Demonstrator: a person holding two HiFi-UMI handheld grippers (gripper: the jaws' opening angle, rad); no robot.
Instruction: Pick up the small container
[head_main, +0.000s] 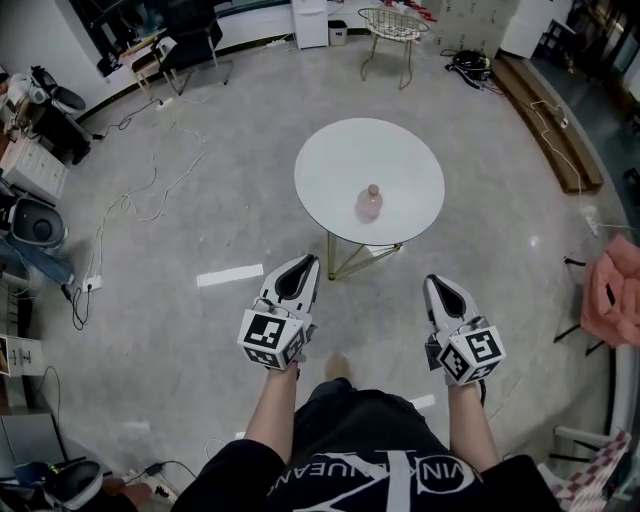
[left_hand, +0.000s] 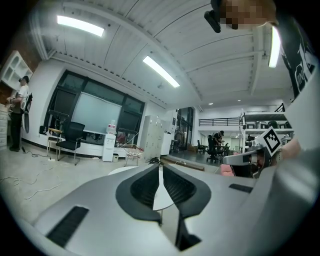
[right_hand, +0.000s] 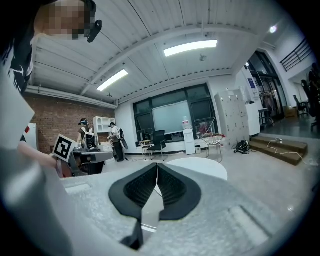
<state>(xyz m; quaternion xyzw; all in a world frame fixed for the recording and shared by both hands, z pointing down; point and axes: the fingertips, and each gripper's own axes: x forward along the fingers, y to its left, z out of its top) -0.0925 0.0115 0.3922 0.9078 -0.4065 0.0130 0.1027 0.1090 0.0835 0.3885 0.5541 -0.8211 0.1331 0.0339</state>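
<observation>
While the small container (head_main: 369, 202) stands upright near the middle of the round white table (head_main: 330, 165), well ahead of both tools, the left gripper (head_main: 303, 266) and the right gripper (head_main: 437, 287) hover side by side above the grey floor (head_main: 200, 200), each with its jaws pressed together on nothing.

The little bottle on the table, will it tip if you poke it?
Probably: the bottle stands upright and looks taller than wide, so a push could topple it. It looks round, so once down it may roll across the smooth table.
</observation>
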